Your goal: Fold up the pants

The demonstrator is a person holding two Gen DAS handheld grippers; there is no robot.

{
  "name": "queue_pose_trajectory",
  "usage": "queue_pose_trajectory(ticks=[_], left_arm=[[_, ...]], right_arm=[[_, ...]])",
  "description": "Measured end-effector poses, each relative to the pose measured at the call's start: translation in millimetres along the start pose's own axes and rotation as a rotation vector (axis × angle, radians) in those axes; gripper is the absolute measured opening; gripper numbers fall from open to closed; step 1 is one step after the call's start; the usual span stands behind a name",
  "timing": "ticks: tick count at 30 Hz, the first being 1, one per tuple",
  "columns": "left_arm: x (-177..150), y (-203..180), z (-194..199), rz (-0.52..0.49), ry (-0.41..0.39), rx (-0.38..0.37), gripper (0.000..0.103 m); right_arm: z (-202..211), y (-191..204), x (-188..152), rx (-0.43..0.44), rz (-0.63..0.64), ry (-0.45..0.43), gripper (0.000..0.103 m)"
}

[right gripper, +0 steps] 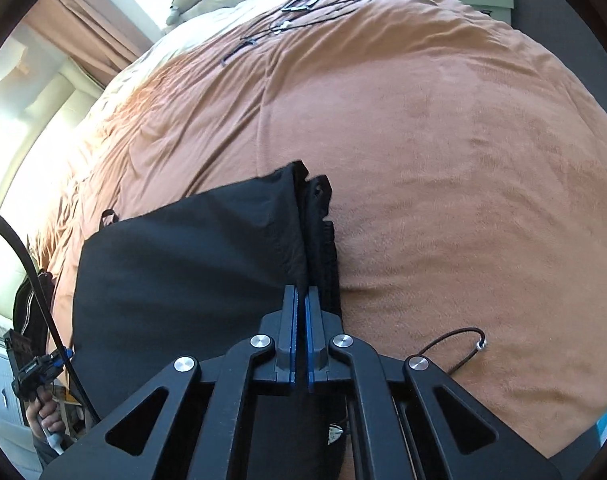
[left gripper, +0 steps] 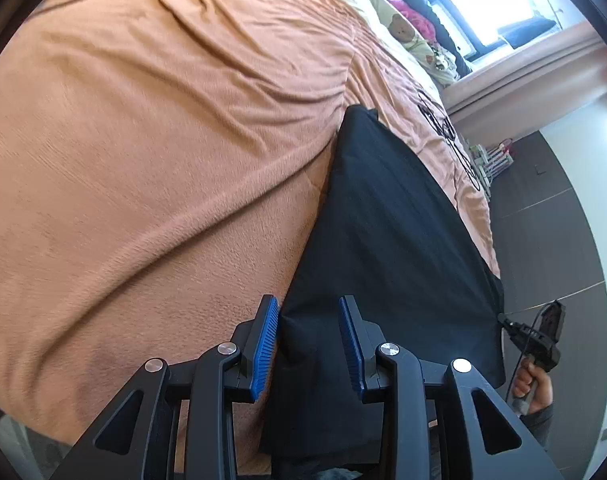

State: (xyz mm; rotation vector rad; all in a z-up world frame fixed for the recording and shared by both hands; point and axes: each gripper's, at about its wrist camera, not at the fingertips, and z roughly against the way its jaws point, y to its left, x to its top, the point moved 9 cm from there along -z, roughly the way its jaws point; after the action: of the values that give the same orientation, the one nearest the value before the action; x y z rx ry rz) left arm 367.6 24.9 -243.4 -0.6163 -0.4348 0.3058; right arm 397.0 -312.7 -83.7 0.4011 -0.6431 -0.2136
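Observation:
Black pants (left gripper: 391, 248) lie flat on an orange blanket (left gripper: 143, 152), running from near me toward the far bed edge. My left gripper (left gripper: 309, 312) is open, its blue pads either side of the pants' near left corner. In the right wrist view the pants (right gripper: 183, 264) spread left of my right gripper (right gripper: 301, 296), which is shut on the pants' right edge, where the waistband folds up. The right gripper also shows in the left wrist view (left gripper: 539, 340) at the pants' far side, held by a hand.
The blanket (right gripper: 443, 160) covers a bed. Black cables (right gripper: 303, 12) lie on it far off, and a cable loop (right gripper: 459, 344) lies near my right gripper. Stuffed toys (left gripper: 399, 20) and pillows sit by a window. Dark floor (left gripper: 551, 240) lies beyond the bed edge.

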Motion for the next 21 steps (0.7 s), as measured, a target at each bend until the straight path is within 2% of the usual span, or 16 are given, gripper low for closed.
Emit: queue_pose_trajectory(ticks=[8,13,19,20,21], left_arm=[[-3.3,7.3,-16.5,0.060,0.044,-0.070,0.034],[-26.0,6.6,-10.9,0.054,0.083,-0.115,0.034],[-43.8,7.9,0.2,0.057,0.091,-0.141,0.033],[-45.4,9.1,0.8,0.058,0.091,-0.139,0.031],[-46.6,10.9,2.0,0.059,0.087,-0.126,0.024]], right_arm=[[2.7,-7.6,-0.8,-0.030,-0.024,0.003,0.000],[5.0,-6.4,-1.5,-0.006,-0.054,0.001,0.000],[21.7,-1.9,-1.0,-0.042,-0.060,-0.032,0.003],[26.9,1.8,-1.7,-0.054,-0.048,-0.044,0.003],[31.2,5.8,-2.6,-0.052,-0.040,-0.053,0.003]])
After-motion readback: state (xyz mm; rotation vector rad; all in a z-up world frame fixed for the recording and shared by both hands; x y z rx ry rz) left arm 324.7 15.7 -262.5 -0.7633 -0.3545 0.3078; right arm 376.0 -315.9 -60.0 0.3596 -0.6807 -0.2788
